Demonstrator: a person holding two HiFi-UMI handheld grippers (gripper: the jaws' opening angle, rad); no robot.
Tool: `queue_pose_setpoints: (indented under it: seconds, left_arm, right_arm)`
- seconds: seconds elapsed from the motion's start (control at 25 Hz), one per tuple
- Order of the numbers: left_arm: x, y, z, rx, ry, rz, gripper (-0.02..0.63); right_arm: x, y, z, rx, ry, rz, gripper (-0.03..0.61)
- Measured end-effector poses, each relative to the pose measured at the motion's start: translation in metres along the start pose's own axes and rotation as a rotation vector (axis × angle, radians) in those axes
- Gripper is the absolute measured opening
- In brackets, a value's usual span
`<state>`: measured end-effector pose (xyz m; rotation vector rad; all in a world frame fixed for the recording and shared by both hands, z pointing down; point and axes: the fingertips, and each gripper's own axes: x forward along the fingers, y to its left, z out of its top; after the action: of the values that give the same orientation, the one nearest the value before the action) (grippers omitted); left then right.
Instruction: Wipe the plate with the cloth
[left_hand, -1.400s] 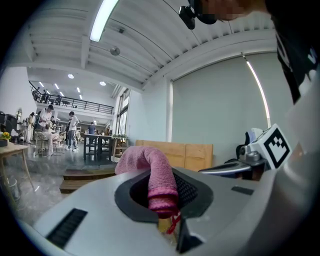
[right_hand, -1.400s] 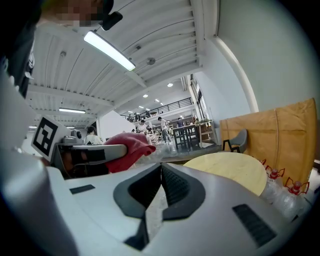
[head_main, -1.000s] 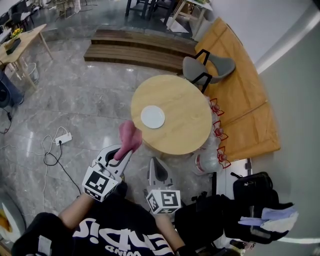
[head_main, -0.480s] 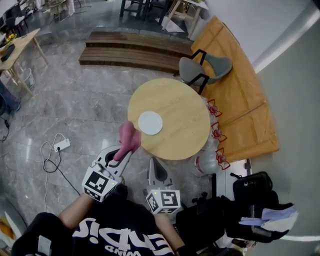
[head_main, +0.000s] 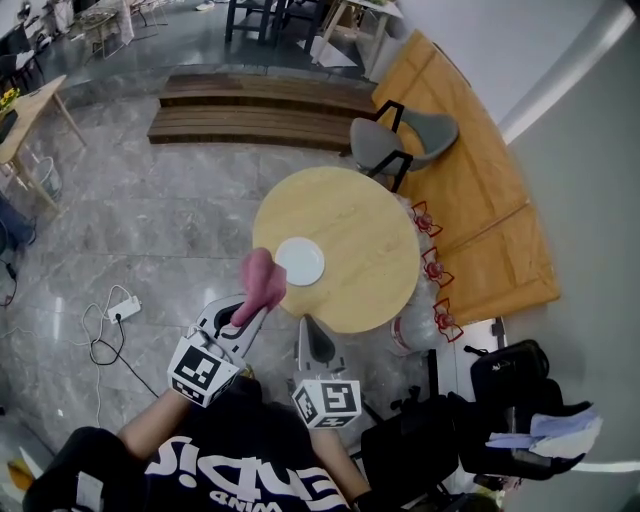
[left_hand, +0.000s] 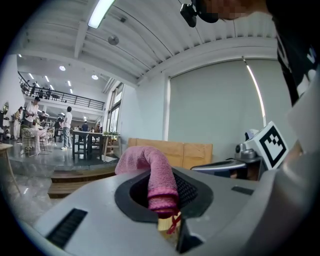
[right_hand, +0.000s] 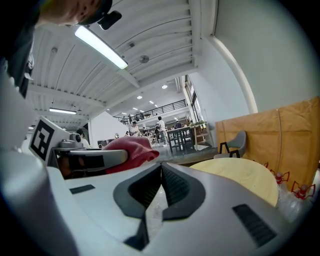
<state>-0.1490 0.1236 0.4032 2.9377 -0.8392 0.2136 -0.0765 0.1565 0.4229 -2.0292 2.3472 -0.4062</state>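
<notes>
Left hand-held gripper (head_main: 248, 316): jaws clamped on pink cloth (head_main: 262, 278) (standing up from them) | Right hand-held gripper (head_main: 310, 326): jaws together, empty | Plate (head_main: 300, 261): white, on round table (head_main: 365, 235).

The cloth (head_main: 262, 280) is pink, the plate (head_main: 300, 261) white, the table (head_main: 365, 225) pale wood.

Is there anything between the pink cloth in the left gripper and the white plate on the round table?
Nothing visible does. The cloth, clamped in the left gripper, shows at the near edge of the table, and the plate lies alone on the wood just beyond it.
</notes>
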Motion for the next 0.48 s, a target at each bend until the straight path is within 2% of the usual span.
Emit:
queue_pose_setpoints:
  seconds: [0.48]
  left_arm:
    - [0.019, 0.005, -0.009, -0.032, 0.011, -0.064, 0.049]
  right_arm:
    - [0.003, -0.014, -0.005, 0.006, 0.023, -0.069, 0.023]
